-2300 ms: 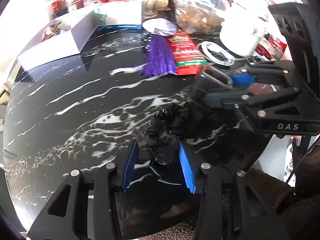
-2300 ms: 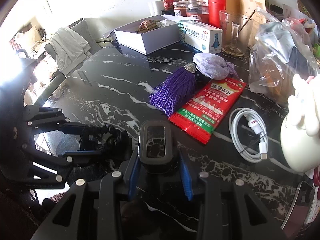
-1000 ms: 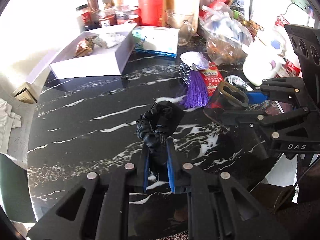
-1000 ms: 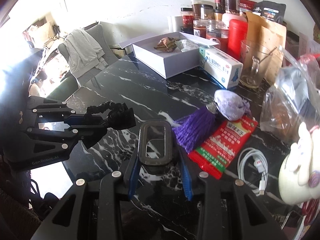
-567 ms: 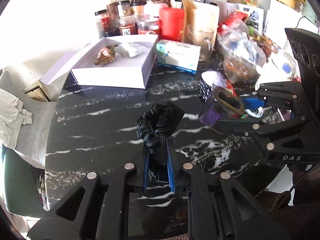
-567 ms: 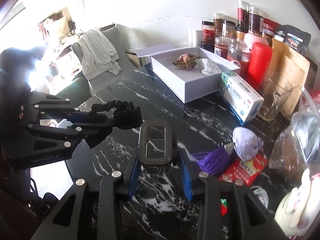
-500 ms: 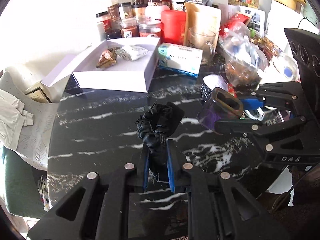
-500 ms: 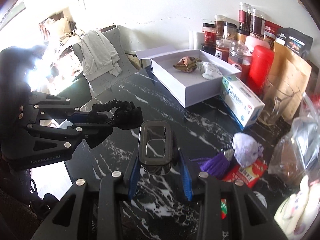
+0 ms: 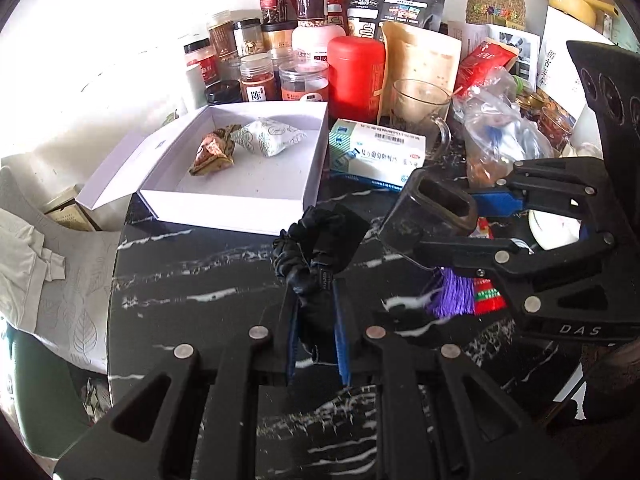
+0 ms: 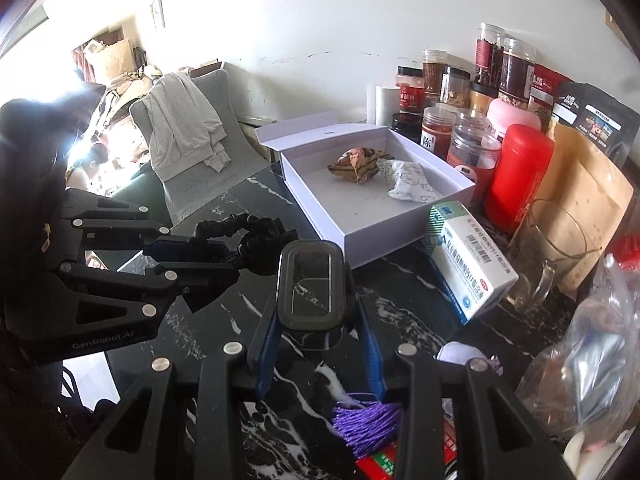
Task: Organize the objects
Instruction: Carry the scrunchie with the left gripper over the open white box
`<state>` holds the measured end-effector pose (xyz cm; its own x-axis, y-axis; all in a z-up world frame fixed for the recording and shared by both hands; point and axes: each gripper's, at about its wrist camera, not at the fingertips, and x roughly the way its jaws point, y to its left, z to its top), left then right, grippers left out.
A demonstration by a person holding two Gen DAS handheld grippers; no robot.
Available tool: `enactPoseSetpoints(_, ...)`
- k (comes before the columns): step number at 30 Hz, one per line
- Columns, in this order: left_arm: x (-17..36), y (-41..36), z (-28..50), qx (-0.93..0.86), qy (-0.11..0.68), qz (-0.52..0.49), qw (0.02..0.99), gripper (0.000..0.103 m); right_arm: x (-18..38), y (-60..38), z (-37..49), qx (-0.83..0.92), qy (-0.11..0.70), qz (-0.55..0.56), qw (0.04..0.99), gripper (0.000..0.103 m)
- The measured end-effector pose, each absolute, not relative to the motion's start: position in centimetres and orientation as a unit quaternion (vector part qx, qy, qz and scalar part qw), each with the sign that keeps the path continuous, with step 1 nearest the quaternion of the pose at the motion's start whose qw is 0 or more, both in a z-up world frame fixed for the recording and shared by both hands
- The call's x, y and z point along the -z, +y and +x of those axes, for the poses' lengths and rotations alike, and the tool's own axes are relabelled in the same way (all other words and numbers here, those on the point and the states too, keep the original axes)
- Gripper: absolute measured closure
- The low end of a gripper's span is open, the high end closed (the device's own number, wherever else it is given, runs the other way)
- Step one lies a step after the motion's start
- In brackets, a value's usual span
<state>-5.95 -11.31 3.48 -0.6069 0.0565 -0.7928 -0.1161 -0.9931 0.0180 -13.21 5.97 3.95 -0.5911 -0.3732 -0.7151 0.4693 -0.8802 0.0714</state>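
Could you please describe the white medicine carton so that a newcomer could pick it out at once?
Start at the open white box on the black marble table. The medicine carton lies just beyond its right wall, before the glass mug. Alone among jars and pouches, it is a flat white carton with teal edging.

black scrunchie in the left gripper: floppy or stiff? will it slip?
Likely floppy: the black scrunchie is gathered fabric, bunched and drooping above the left gripper. Probably light, and unlikely to slip, since the fabric is squashed thin between the shut jaws. It may snag.

table (image 9: 200, 280): glossy black marble | scrunchie (image 9: 316, 240): matt cloth | box (image 9: 248, 184): matt white card
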Motion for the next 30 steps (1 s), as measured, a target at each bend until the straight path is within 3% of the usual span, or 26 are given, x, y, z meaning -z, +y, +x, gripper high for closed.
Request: enactPoseSetpoints(30, -2.9, -18.7, -21.7, -0.907, 0.012, -0.421, 0.022, 0.089, -5.3, 5.2, -28.9, 0.903, 0.06, 0.363, 0.221, 0.067)
